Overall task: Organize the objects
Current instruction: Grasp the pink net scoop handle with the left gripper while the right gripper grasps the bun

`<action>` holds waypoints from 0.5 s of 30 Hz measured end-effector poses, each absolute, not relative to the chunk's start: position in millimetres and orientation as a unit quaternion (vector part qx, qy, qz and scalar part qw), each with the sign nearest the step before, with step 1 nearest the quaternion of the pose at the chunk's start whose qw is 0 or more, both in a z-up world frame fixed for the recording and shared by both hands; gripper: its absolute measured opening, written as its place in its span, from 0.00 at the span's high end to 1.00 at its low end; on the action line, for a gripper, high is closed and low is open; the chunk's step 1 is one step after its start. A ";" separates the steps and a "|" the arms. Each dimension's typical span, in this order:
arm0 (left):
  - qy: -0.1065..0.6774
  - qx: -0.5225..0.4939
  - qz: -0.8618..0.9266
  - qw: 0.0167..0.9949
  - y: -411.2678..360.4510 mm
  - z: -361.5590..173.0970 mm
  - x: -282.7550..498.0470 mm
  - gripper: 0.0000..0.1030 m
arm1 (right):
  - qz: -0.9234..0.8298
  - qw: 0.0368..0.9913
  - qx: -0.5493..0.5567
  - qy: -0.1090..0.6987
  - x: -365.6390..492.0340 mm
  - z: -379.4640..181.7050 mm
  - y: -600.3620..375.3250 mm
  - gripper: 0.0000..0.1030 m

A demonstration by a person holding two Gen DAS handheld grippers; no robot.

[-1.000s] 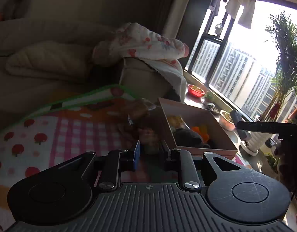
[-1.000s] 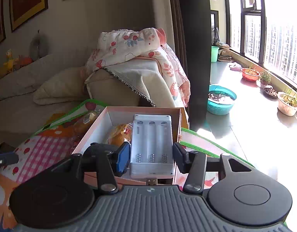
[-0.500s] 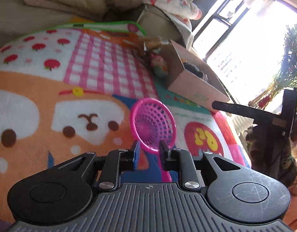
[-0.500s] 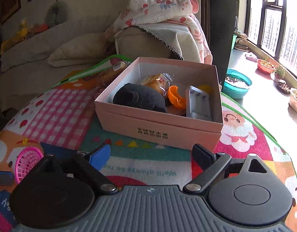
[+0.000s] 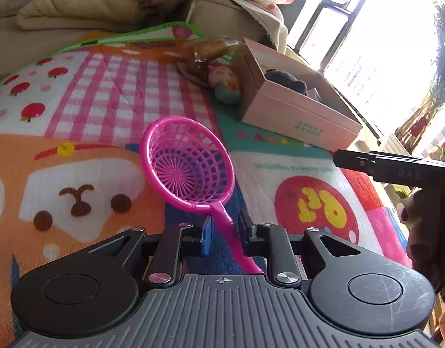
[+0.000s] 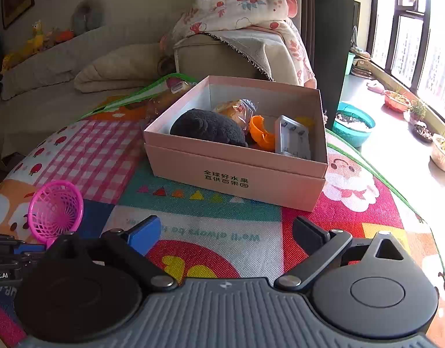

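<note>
A pink plastic strainer (image 5: 187, 168) lies on the colourful play mat (image 5: 309, 174). Its handle runs back between the jaws of my left gripper (image 5: 226, 229), which are narrow and closing, with a small gap still on each side of the handle. My right gripper (image 6: 226, 229) hovers over the mat in front of the pink cardboard box (image 6: 237, 174), its jaws opening wide with nothing between them. Inside the box lie a white battery holder (image 6: 293, 139), a black plush (image 6: 208, 127), an orange piece (image 6: 260, 133) and a wrapped snack (image 6: 237, 108). The strainer (image 6: 56, 211) also shows at the right wrist view's left.
A bagged bread (image 5: 211, 52) and a small round plush toy (image 5: 225, 84) lie on the mat against the box's left side. A sofa with a floral blanket (image 6: 245, 8) stands behind. A teal basin (image 6: 353, 124) and plant bowls sit by the window.
My left gripper came down to the mat until the strainer's handle lay between its jaws. My right gripper let the battery holder go into the box, drew back and opened wide.
</note>
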State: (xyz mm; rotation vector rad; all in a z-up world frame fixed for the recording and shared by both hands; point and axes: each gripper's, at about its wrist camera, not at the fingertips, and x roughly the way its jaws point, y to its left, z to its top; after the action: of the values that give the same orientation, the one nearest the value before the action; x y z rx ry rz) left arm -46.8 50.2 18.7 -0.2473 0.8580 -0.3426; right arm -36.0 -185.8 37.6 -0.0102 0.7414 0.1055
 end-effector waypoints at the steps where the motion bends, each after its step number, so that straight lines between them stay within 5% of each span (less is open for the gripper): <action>1: 0.409 -0.122 -0.164 0.889 50.6 17.9 -40.9 0.82 | 0.053 0.931 -0.009 0.360 -34.6 39.6 -184.0 0.05; 15: 0.334 -0.129 -0.137 0.924 105.1 11.3 21.3 0.88 | 0.072 0.927 -0.050 0.365 133.7 114.9 -101.5 0.00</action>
State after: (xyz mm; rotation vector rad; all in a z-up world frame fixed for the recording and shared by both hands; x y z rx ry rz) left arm 21.3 105.1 11.3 -0.2656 0.6857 -0.2812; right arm 133.7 -101.5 114.9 -0.1021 0.7485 0.1478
